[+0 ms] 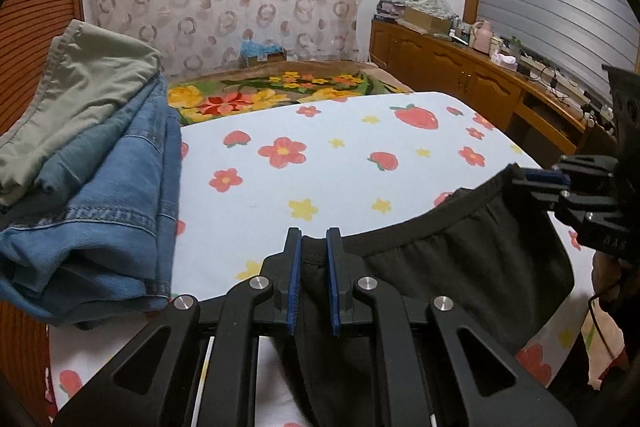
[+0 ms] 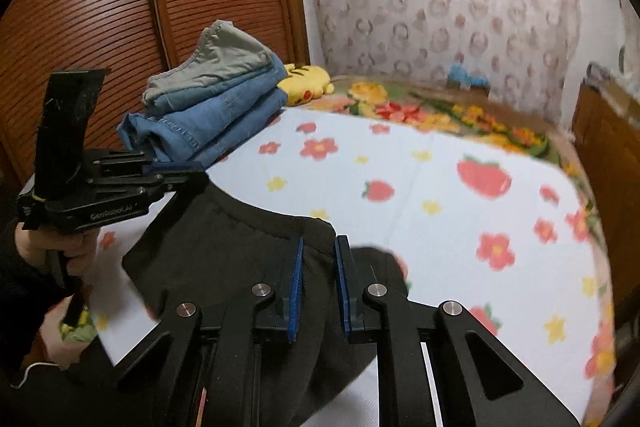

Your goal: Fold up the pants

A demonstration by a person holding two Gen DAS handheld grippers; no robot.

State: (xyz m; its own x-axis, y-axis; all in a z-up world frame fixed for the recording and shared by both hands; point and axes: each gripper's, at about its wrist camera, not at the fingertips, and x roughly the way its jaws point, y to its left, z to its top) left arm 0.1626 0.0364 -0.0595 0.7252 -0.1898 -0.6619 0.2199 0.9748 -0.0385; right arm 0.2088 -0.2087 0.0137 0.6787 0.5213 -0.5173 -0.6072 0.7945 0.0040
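reading "genrobot.ai" on left tool (image 2: 188, 177) gripping black pants (image 2: 224, 247)

1. Bed sheet (image 1: 340, 155) w/ flowers: big open middle, room for a gripper to go thru.
2. Pile of folded clothes (image 1: 100, 187) sits at left edge of sheet, tall, blocks that side.
3. Black pants (image 1: 460, 267) cover the near edge.
4. Yellow plush toy (image 2: 308, 83) behind the pile, near far left corner.
5. Wood cabinet (image 1: 460, 67) runs along right side of bed, stuff on top.
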